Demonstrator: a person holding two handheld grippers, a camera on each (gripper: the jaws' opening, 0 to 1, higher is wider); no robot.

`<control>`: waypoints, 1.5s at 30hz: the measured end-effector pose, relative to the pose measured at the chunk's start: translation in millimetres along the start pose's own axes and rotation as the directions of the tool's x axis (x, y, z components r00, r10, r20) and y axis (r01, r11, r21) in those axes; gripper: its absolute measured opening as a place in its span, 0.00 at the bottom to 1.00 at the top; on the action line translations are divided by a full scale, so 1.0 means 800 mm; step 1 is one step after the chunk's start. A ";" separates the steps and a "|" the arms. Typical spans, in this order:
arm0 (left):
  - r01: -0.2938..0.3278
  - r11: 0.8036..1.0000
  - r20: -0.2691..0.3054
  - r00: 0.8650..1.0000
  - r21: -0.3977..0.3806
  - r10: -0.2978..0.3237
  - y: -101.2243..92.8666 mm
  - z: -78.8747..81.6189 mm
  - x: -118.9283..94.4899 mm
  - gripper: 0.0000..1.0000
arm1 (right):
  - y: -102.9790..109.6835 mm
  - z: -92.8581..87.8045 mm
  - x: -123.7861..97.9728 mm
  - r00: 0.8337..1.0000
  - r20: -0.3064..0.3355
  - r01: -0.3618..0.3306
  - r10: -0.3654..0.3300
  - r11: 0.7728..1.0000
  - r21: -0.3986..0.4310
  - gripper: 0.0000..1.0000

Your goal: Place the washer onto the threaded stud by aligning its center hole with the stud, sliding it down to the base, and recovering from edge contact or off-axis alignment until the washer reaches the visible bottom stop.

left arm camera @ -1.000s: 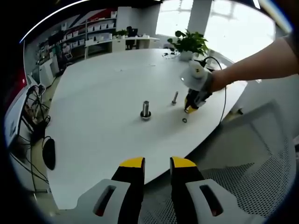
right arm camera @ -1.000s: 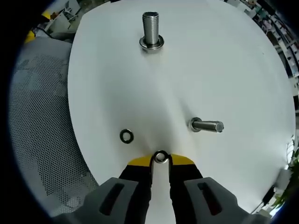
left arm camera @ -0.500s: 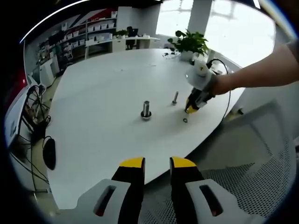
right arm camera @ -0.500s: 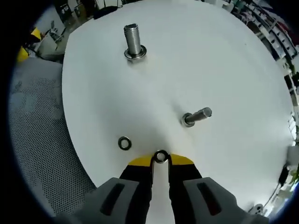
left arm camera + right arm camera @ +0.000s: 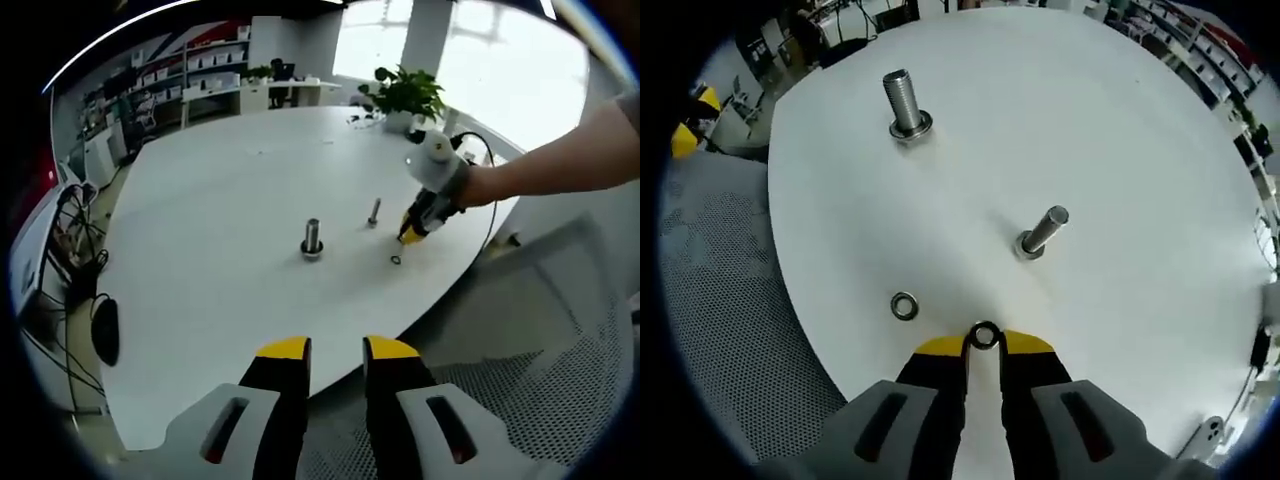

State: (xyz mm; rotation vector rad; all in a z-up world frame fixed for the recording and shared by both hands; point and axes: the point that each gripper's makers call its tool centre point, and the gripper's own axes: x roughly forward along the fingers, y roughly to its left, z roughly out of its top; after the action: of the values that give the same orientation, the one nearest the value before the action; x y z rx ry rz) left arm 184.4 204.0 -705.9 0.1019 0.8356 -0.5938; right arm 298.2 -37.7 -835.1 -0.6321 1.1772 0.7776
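My right gripper [image 5: 983, 340] is shut on a small steel washer [image 5: 983, 335], held edge-up between its yellow tips above the white table [image 5: 1120, 130]. A thin threaded stud [image 5: 1040, 231] stands up just ahead and to the right of it. A thicker stud [image 5: 902, 103] with a washer at its base stands farther off, upper left. A second washer [image 5: 904, 306] lies flat on the table left of my tips. In the left gripper view, the right gripper [image 5: 410, 236] hovers beside the thin stud [image 5: 374, 210]. My left gripper [image 5: 335, 352] hangs off the table's near edge, jaws slightly apart and empty.
The table edge [image 5: 790, 300] runs close on the left, with a mesh chair seat [image 5: 710, 330] below it. A potted plant [image 5: 405, 95] stands at the table's far side. A person's forearm [image 5: 560, 160] reaches in from the right.
The right gripper has lifted and tilted with the washer, so the thin stud now appears more upright and nearer its axis. The left gripper has stayed still.
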 end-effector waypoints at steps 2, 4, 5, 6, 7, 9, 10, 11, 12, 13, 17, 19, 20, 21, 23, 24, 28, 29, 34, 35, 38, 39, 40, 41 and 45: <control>0.002 1.000 0.003 1.000 -0.002 -0.002 0.000 0.001 0.000 0.19 | -0.004 0.002 -0.004 1.000 0.004 0.003 -0.003 1.000 -0.004 0.13; 0.002 1.000 0.004 1.000 -0.006 -0.002 0.000 0.001 0.000 0.19 | -0.008 0.007 -0.008 1.000 0.017 0.010 -0.010 1.000 -0.001 0.13; 0.002 1.000 0.006 1.000 -0.009 -0.002 0.001 0.001 0.000 0.19 | -0.010 0.009 -0.010 1.000 0.022 0.010 -0.010 1.000 0.001 0.13; 0.002 1.000 0.008 1.000 -0.010 -0.002 0.001 0.001 -0.001 0.19 | -0.012 0.013 -0.013 0.999 0.032 0.012 -0.012 1.000 0.003 0.13; 0.003 1.000 0.008 1.000 -0.010 -0.003 0.000 0.001 -0.001 0.19 | -0.013 0.015 -0.015 0.999 0.039 0.015 -0.015 1.000 0.003 0.13; 0.004 1.000 0.006 1.000 -0.008 -0.004 0.000 0.001 0.000 0.18 | -0.016 0.023 -0.023 0.998 0.059 0.025 -0.025 1.000 0.003 0.13; 0.004 1.000 0.005 1.000 -0.006 -0.004 0.000 0.001 0.000 0.18 | -0.019 0.026 -0.025 0.997 0.068 0.030 -0.031 1.000 0.005 0.13; 0.004 1.000 0.006 1.000 -0.006 -0.004 0.000 0.001 0.000 0.18 | -0.022 0.031 -0.029 0.996 0.080 0.033 -0.034 0.999 0.008 0.13; 0.005 1.000 0.007 1.000 -0.007 -0.005 0.000 0.001 -0.001 0.18 | -0.022 0.035 -0.032 0.996 0.089 0.032 -0.033 0.999 0.013 0.13; 0.005 1.000 0.008 1.000 -0.007 -0.005 0.000 0.001 0.000 0.18 | -0.024 0.039 -0.036 0.995 0.098 0.034 -0.035 0.999 0.014 0.13; 0.005 1.000 0.008 1.000 -0.005 -0.005 0.000 0.002 -0.001 0.18 | -0.028 0.049 -0.044 0.994 0.103 0.047 -0.047 0.999 0.003 0.13; 0.006 1.000 0.007 1.000 -0.003 -0.006 0.000 0.001 -0.001 0.18 | -0.032 0.056 -0.047 0.991 0.118 0.055 -0.054 0.998 -0.003 0.13; 0.005 1.000 0.006 1.000 -0.002 -0.005 0.000 0.001 -0.001 0.18 | -0.032 0.058 -0.048 0.991 0.120 0.055 -0.055 0.998 -0.002 0.13; 0.005 1.000 0.005 1.000 -0.002 -0.005 0.000 0.001 -0.001 0.18 | -0.032 0.063 -0.052 0.990 0.130 0.062 -0.060 0.998 -0.007 0.13; 0.004 1.000 0.002 1.000 -0.002 -0.004 0.000 0.000 0.000 0.18 | -0.032 0.070 -0.055 0.988 0.146 0.060 -0.057 0.998 -0.013 0.13; 0.005 1.000 0.003 1.000 -0.002 -0.005 0.000 0.000 -0.001 0.18 | -0.031 0.073 -0.057 0.987 0.154 0.054 -0.052 0.998 -0.010 0.13; 0.007 1.000 0.003 1.000 -0.001 -0.007 -0.001 0.000 -0.001 0.18 | -0.032 0.081 -0.062 0.982 0.178 0.059 -0.054 0.998 -0.025 0.13; 0.008 1.000 0.002 1.000 0.001 -0.008 -0.001 0.000 0.000 0.18 | -0.033 0.081 -0.062 0.982 0.179 0.062 -0.056 0.998 -0.031 0.13; 0.008 1.000 0.000 1.000 0.002 -0.008 -0.001 0.000 0.000 0.18 | -0.037 0.085 -0.060 0.983 0.176 0.063 -0.056 0.997 -0.036 0.13; 0.008 1.000 0.000 1.000 0.002 -0.008 -0.001 0.000 0.000 0.18 | -0.036 0.087 -0.059 0.983 0.176 0.061 -0.053 0.997 -0.038 0.13; 0.007 1.000 -0.001 1.000 0.002 -0.007 -0.001 0.000 0.000 0.18 | -0.035 0.090 -0.057 0.984 0.168 0.060 -0.050 0.997 -0.055 0.13; 0.007 1.000 -0.001 1.000 0.002 -0.007 -0.001 0.000 0.000 0.18 | -0.035 0.091 -0.056 0.985 0.166 0.062 -0.051 0.996 -0.062 0.13; 0.006 1.000 -0.001 1.000 0.002 -0.006 -0.001 0.000 0.000 0.18 | -0.036 0.092 -0.055 0.985 0.164 0.061 -0.050 0.996 -0.064 0.13; 0.006 1.000 -0.002 1.000 0.001 -0.006 -0.001 -0.001 0.000 0.18 | -0.037 0.092 -0.053 0.986 0.158 0.057 -0.046 0.997 -0.061 0.13; 0.006 1.000 -0.003 1.000 0.000 -0.006 0.000 -0.001 0.000 0.18 | -0.037 0.089 -0.047 0.991 0.129 0.050 -0.042 0.997 -0.063 0.13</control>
State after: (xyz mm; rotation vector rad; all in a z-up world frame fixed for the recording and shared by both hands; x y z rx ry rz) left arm 183.8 203.8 -706.7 0.1001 0.8395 -0.5998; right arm 355.0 -7.4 -778.8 -0.6524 1.0199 0.8091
